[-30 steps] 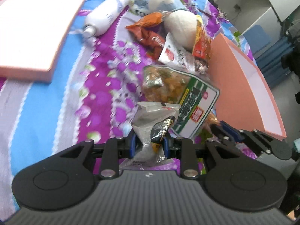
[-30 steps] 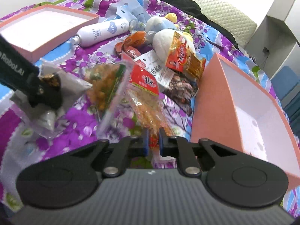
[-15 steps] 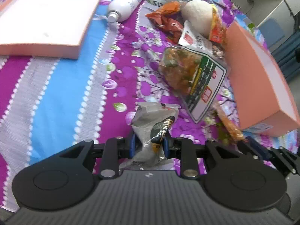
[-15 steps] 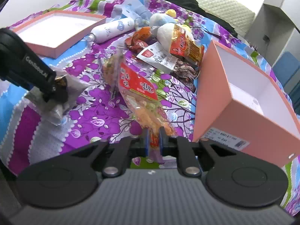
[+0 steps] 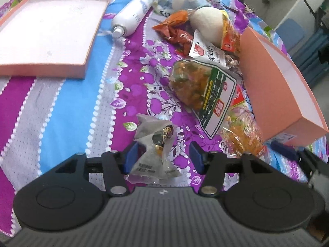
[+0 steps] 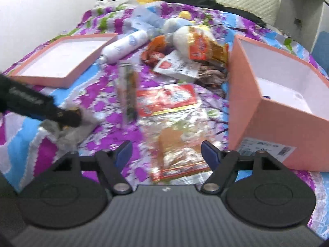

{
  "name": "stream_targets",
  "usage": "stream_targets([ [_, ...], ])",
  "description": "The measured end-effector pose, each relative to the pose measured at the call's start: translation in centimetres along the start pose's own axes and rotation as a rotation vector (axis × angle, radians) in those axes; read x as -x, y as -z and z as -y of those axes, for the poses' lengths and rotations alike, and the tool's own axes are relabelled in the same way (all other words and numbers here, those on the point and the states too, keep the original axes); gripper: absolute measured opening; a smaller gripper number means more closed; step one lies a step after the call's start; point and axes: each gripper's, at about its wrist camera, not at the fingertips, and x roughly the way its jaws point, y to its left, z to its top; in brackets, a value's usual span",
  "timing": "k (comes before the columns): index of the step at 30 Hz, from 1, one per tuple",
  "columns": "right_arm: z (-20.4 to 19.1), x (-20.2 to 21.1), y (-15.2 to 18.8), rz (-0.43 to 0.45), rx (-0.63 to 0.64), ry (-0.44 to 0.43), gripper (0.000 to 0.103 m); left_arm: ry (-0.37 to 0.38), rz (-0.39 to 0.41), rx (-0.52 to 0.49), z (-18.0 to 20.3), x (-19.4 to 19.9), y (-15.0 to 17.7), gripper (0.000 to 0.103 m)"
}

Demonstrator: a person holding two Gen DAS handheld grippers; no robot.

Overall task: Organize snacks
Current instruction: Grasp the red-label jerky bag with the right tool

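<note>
Meanwhile, the deep salmon-pink cardboard box (image 6: 273, 113) stands on the flowered purple bedspread (image 5: 67, 103), its white inside showing no snacks. The shallow pink lid (image 5: 49, 30) lies apart with nothing in it. The left gripper (image 5: 163, 154) is opening, the crinkled clear wrapper with a dark sweet (image 5: 158, 146) loose between its jaws. The right gripper (image 6: 166, 151) is opening over the clear orange snack bag (image 6: 176, 150), which lies beside the box.

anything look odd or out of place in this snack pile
Yes: a white spray bottle and a plush toy lie among the snack packets on the bedspread. They are not snacks. The pink box sits tilted, leaning up on one side.
</note>
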Motion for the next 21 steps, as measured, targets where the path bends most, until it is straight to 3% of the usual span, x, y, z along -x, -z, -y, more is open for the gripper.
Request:
stream_targets([
  [3, 0.8, -0.6, 0.0, 0.009, 0.016, 0.040, 0.075, -0.014, 0.004, -0.032, 0.2, -0.3, 0.0, 0.060],
  [11, 2.6, -3.6, 0.9, -0.053, -0.019, -0.037, 0.075, -0.037, -0.012, -0.050, -0.4, -2.1, 0.4, 0.059],
  [17, 3.0, -4.5, 1.7, -0.051, -0.038, -0.053, 0.077, -0.062, 0.002, -0.071, -0.3, -2.8, 0.8, 0.049],
  [21, 2.8, -4.7, 1.7, -0.073, -0.037, -0.059, 0.070, -0.066, 0.007, -0.076, 0.0, -2.7, 1.0, 0.044],
])
